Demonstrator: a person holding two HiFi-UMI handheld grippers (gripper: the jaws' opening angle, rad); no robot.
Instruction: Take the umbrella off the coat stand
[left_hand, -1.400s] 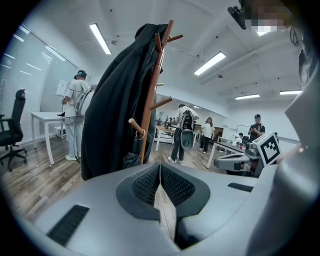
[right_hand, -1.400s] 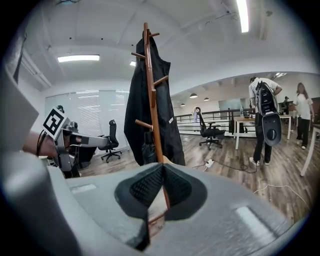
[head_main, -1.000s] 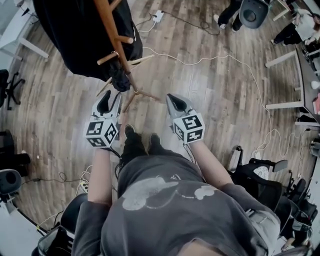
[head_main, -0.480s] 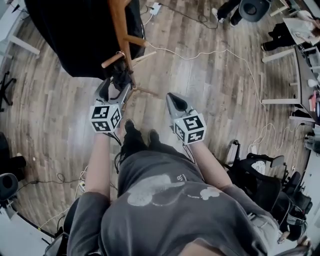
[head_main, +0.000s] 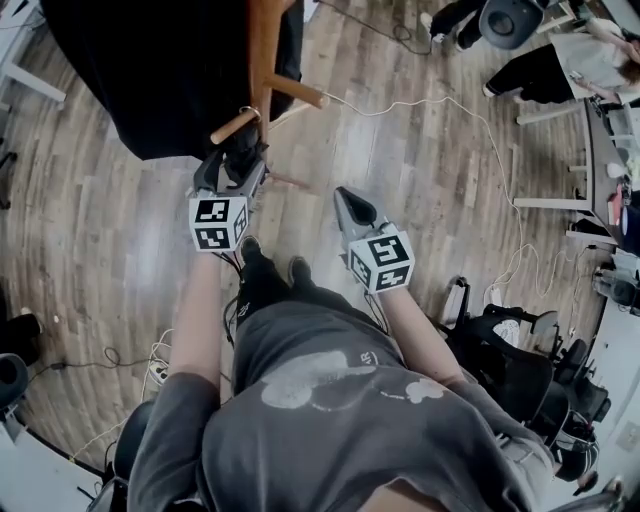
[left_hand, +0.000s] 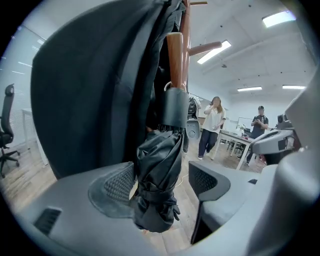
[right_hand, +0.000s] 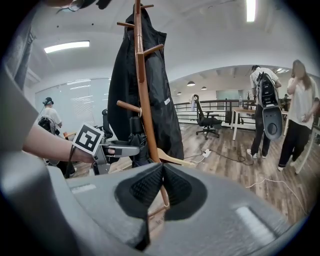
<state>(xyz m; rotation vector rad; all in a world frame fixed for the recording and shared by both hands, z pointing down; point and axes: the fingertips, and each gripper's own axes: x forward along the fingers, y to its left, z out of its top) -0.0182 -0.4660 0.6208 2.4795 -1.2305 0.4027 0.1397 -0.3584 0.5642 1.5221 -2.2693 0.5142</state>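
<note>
A folded black umbrella (left_hand: 160, 150) hangs by its strap from a peg low on the wooden coat stand (left_hand: 175, 55), beside a black coat (left_hand: 90, 100). My left gripper (left_hand: 162, 182) is open, and the umbrella's lower end hangs between its two pads; the right pad stands clear of the fabric. In the head view the left gripper (head_main: 232, 165) sits right at the umbrella (head_main: 240, 148), under the stand's pole (head_main: 262, 60). My right gripper (head_main: 345, 195) is lower and to the right, shut on nothing, its pads (right_hand: 161, 167) pressed together. The right gripper view shows the stand (right_hand: 142, 100) ahead.
The stand's wooden feet (head_main: 290, 182) spread on the plank floor near my shoes (head_main: 270, 270). A white cable (head_main: 440, 105) runs across the floor. Office chairs (head_main: 505, 350) stand at the right, a person (head_main: 550, 70) sits at a desk, and others (left_hand: 212, 125) stand behind.
My left gripper has moved forward to the stand and its jaws have opened wider; they now straddle the umbrella. The right gripper has shifted only slightly and stays shut.
</note>
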